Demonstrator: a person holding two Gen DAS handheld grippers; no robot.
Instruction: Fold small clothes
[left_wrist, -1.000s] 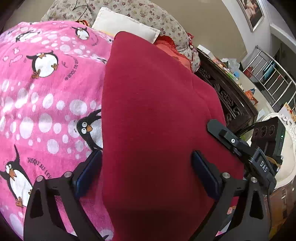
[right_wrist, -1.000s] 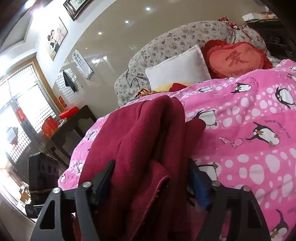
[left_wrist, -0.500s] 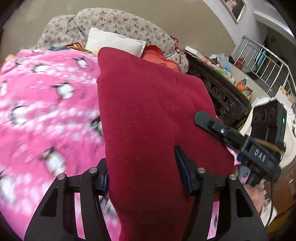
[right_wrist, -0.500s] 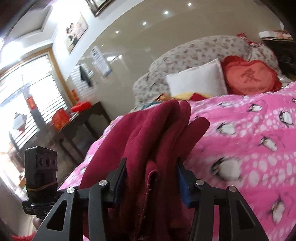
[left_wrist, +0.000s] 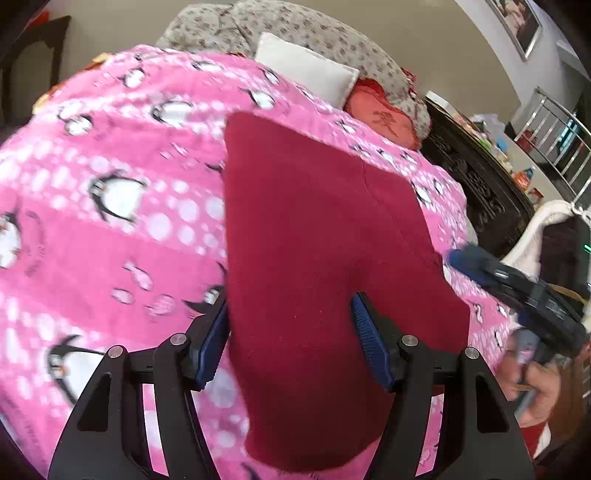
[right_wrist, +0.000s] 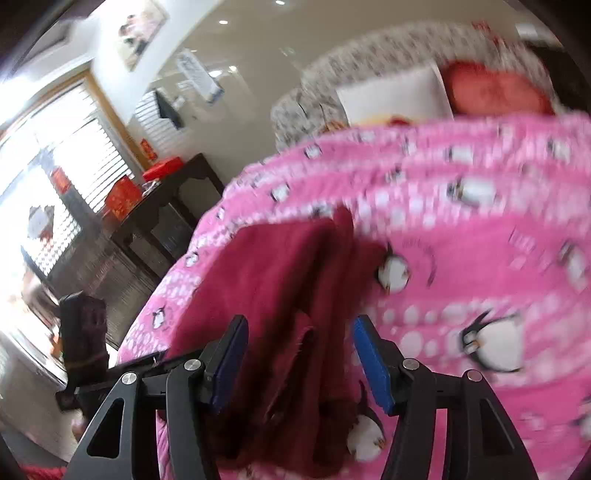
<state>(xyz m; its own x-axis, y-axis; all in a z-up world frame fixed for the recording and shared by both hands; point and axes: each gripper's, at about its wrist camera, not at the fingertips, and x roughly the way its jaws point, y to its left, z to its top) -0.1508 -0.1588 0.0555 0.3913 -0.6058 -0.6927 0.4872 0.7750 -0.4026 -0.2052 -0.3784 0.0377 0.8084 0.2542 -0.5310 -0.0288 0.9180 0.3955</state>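
Observation:
A dark red fleece garment lies on the pink penguin blanket. In the left wrist view it spreads flat, and its near end runs between the blue pads of my left gripper, which is shut on it. In the right wrist view the garment is bunched in folds, and my right gripper is shut on those folds. The right gripper also shows at the right edge of the left wrist view. The garment's near edge hangs below both grippers.
A white pillow, a red heart cushion and a floral quilt lie at the head of the bed. Dark carved furniture stands to the right. A dark side table with red boxes stands to the left.
Both grippers have lifted and pulled back with the garment, so more of the blanket shows around it. Both grippers were wider a second ago and have closed on the cloth.

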